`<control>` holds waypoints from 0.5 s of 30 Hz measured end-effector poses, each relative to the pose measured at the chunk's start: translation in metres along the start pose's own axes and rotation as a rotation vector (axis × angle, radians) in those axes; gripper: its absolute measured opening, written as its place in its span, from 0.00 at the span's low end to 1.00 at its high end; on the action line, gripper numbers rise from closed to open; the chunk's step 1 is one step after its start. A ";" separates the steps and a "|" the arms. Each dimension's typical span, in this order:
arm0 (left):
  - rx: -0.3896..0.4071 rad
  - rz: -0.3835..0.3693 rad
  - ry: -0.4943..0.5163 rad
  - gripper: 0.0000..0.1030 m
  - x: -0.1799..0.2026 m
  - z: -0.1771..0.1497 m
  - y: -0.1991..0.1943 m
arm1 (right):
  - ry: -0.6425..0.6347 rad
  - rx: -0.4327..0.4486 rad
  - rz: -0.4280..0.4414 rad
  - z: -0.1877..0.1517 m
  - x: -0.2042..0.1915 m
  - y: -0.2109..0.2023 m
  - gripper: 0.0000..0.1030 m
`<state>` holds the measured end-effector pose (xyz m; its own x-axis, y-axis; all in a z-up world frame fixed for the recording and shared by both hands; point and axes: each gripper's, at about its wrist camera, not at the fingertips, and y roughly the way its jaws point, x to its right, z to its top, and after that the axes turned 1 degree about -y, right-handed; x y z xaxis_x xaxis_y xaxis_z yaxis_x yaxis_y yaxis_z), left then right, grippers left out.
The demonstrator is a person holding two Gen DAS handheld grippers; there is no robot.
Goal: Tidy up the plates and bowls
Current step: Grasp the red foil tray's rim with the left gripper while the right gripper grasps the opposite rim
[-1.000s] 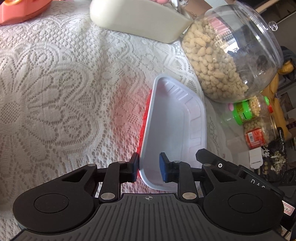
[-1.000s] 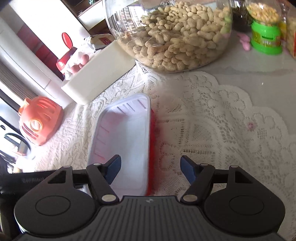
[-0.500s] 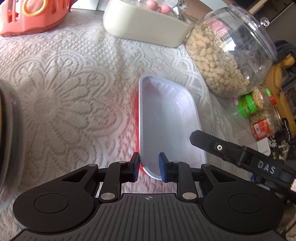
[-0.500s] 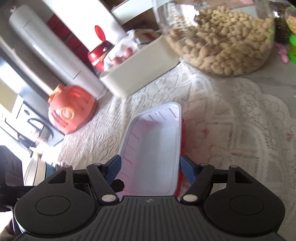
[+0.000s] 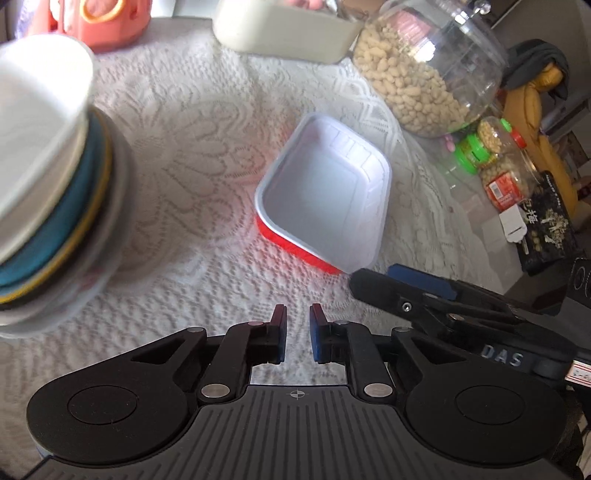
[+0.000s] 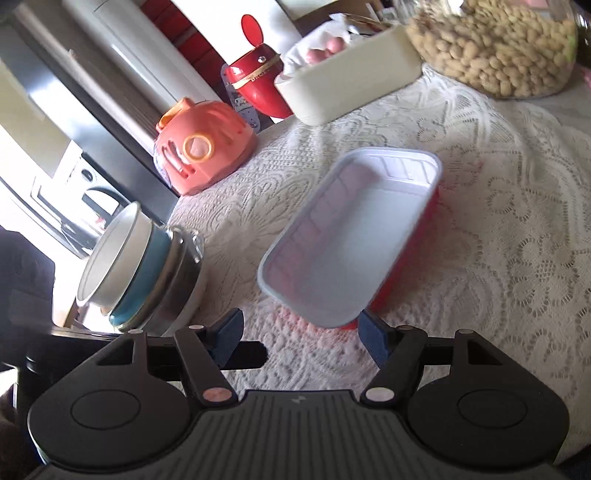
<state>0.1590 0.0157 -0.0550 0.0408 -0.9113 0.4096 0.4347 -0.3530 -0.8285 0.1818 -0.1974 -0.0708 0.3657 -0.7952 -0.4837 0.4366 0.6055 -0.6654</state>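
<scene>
A rectangular tray [image 5: 325,195], white inside and red outside, lies flat on the lace cloth. My left gripper [image 5: 297,321] hovers short of its near end, shut with nothing between the pads. A stack of bowls [image 5: 44,184], white on teal on metal, stands at the left. In the right wrist view the tray [image 6: 351,229] reaches up to my right gripper [image 6: 301,328], which stands open with its pads off the tray's sides. The bowl stack [image 6: 140,266] stands to that gripper's left. One right finger [image 5: 406,291] lies beside the tray's near corner.
A big jar of peanuts [image 5: 424,74] and a cream box [image 5: 284,33] stand behind the tray. An orange toy [image 6: 203,155] and a red container [image 6: 258,81] sit at the back left edge. Small jars [image 5: 495,155] and a black packet [image 5: 546,229] are at the right.
My left gripper has let go of the tray's rim, pulled back and narrowed. The tray, tilted before, now lies flat. Both grippers drew back, and the bowl stack came into view.
</scene>
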 end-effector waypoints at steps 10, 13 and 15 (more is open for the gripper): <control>0.238 0.114 0.112 0.16 0.008 0.070 0.010 | 0.089 0.098 -0.309 0.026 0.023 0.006 0.68; 0.181 0.108 0.109 0.16 0.008 0.082 0.040 | 0.137 0.102 -0.313 0.035 0.034 0.018 0.61; 0.148 0.119 0.116 0.16 0.008 0.084 0.058 | 0.154 0.076 -0.286 0.044 0.040 0.028 0.45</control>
<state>0.2600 0.0054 -0.0672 0.0002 -0.9660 0.2584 0.5603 -0.2139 -0.8002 0.2452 -0.2107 -0.0842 0.0936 -0.9254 -0.3672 0.5658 0.3529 -0.7452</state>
